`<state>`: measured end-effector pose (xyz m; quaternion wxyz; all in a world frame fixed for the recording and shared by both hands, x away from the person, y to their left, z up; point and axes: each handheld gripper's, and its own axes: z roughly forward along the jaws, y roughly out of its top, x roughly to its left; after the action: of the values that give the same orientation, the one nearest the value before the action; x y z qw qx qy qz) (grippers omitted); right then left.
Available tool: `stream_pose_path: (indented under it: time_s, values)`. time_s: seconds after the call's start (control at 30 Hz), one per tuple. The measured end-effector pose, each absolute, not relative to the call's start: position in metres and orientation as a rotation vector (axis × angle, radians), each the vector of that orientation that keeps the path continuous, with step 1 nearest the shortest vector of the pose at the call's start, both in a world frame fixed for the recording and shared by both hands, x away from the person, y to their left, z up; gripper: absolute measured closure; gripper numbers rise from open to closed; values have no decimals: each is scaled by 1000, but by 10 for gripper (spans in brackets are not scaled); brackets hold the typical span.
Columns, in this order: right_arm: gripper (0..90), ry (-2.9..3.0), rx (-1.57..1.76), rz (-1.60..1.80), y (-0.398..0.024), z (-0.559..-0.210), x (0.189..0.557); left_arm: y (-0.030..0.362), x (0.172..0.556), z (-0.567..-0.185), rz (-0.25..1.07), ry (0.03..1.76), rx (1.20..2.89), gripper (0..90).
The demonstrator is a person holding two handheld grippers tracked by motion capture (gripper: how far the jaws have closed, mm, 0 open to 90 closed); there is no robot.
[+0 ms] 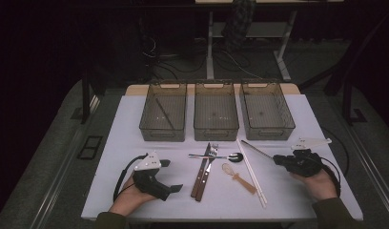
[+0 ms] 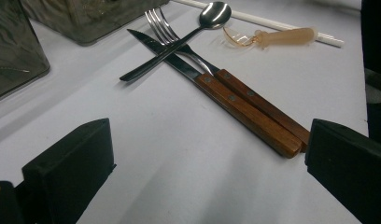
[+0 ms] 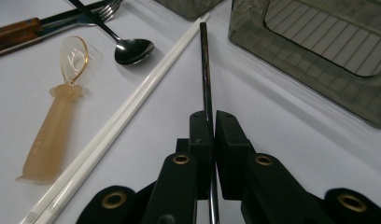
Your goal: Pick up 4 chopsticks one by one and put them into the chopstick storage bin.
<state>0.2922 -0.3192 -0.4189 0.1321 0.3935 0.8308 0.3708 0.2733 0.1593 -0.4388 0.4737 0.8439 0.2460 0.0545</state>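
Right tool (image 3: 212,140) lower centre of its own view, jaws clamped on thin dark metal chopstick (image 3: 205,70) running up-frame, just beside pair of white plastic chopsticks (image 3: 132,105). Left tool (image 1: 166,176) lower left in high view, jaws wide apart, nothing between, on white table (image 1: 135,124).

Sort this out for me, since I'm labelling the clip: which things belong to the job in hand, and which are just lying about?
In the job:
- right gripper, shut on a black chopstick
- left bin, already holding a matching chopstick

Lying about:
- white chopsticks
- spoon
- fork
- knife
- plastic spoon
- left gripper, open on the table
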Motion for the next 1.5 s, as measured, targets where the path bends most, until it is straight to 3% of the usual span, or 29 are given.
stream_pose_path:
  time_s: [1.5]
  values:
    - [855, 2406, 986, 1412, -297, -386, 294, 157, 273, -440, 128, 591, 2070, 0]
